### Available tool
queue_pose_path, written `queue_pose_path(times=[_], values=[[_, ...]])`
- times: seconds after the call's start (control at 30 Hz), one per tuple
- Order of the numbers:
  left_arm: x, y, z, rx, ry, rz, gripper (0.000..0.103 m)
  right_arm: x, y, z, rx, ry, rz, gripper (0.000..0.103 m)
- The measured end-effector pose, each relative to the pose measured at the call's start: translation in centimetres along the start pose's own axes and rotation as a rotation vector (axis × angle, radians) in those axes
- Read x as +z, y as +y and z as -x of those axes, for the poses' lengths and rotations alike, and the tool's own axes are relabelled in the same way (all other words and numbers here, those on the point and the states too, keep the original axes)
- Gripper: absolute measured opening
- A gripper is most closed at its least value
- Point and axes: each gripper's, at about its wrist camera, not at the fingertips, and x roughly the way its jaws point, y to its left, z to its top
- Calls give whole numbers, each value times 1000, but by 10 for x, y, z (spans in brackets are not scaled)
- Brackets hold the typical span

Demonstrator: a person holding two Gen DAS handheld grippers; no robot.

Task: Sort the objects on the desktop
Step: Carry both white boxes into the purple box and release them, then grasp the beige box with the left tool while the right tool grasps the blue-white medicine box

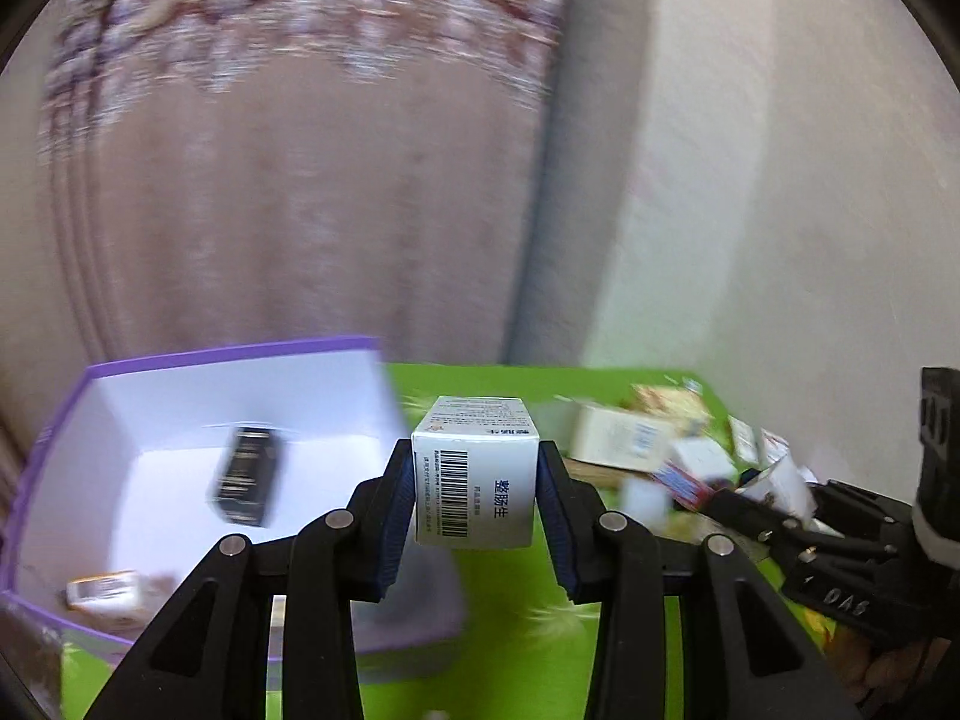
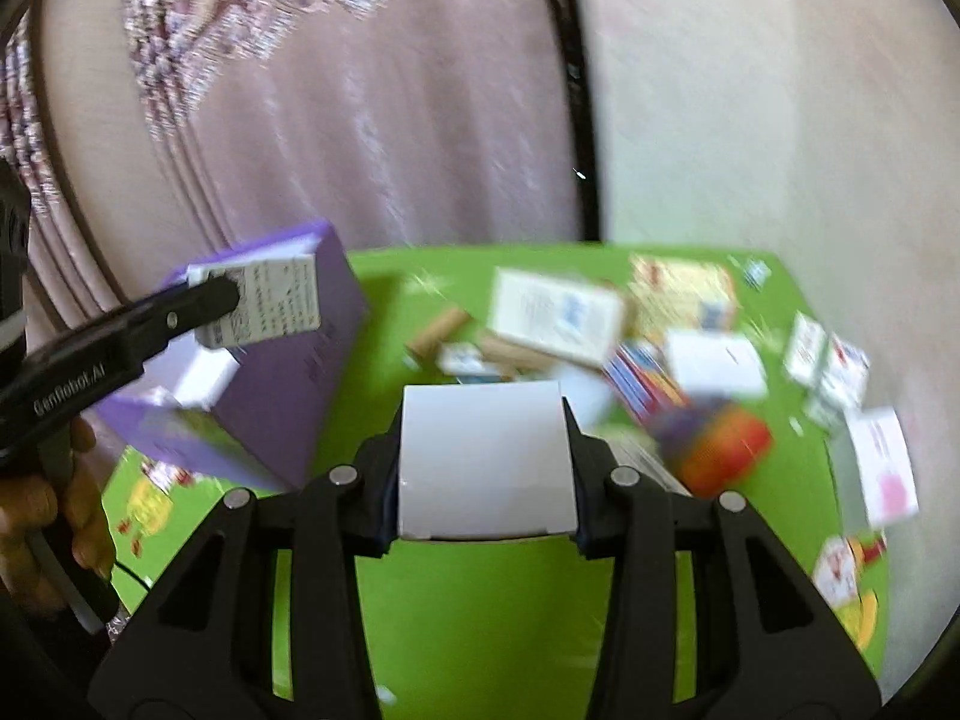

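Medicine box (image 1: pixel 474 471), white with a barcode, sits clamped in the left claw (image 1: pixel 476 498), its long axis pointing away from the camera. The purple storage box (image 1: pixel 240 354) lies at about ten o'clock, just beside, holding two items: a dark packet (image 1: pixel 245 476) and a small carton (image 1: pixel 105 591). In the right wrist view, the right claw (image 2: pixel 485 468) is clamped on a plain white box (image 2: pixel 485 459); the purple box is at ten o'clock, beyond the green tabletop (image 2: pixel 474 612). The left claw is nearer, so its drop likely comes first.
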Motion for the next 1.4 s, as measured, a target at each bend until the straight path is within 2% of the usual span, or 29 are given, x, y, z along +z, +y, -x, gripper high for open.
queue_pose_path(times=[0.27, 0.43, 0.53, 0.57, 0.63, 0.67, 0.7, 0.83, 0.93, 1.0, 1.07, 1.23, 1.33, 1.4], values=[[1, 79, 13, 139, -33, 138, 40, 37, 79, -39, 118, -34, 112, 45], [-3, 116, 13, 205, -38, 204, 40, 44, 131, -68, 194, -31, 184, 45], [-8, 134, 13, 248, -34, 248, 42, 45, 161, -87, 279, -20, 233, 47], [-10, 137, 13, 255, -29, 250, 43, 44, 166, -92, 298, -15, 243, 49], [-11, 139, 11, 269, -23, 249, 53, 42, 175, -99, 305, -8, 256, 67], [-12, 140, 12, 272, -23, 249, 60, 40, 177, -101, 310, -9, 262, 72], [-13, 140, 12, 276, -25, 249, 62, 39, 177, -101, 312, -13, 265, 78], [-9, 129, 7, 254, -23, 225, 62, 38, 160, -93, 266, -39, 247, 82], [-7, 112, 2, 226, -27, 188, 69, 41, 139, -84, 215, -57, 206, 86], [-4, 98, -1, 204, -34, 163, 78, 41, 119, -78, 161, -75, 174, 89], [0, 84, -5, 184, -41, 140, 83, 38, 96, -69, 101, -85, 146, 91], [11, 34, -20, 109, -32, 45, 84, 22, 34, -49, -45, -71, 75, 95], [16, 1, -31, 62, -26, -14, 90, 6, -2, -36, -124, -58, 33, 96], [17, -19, -38, 36, -22, -45, 103, -4, -24, -29, -169, -47, 9, 96]])
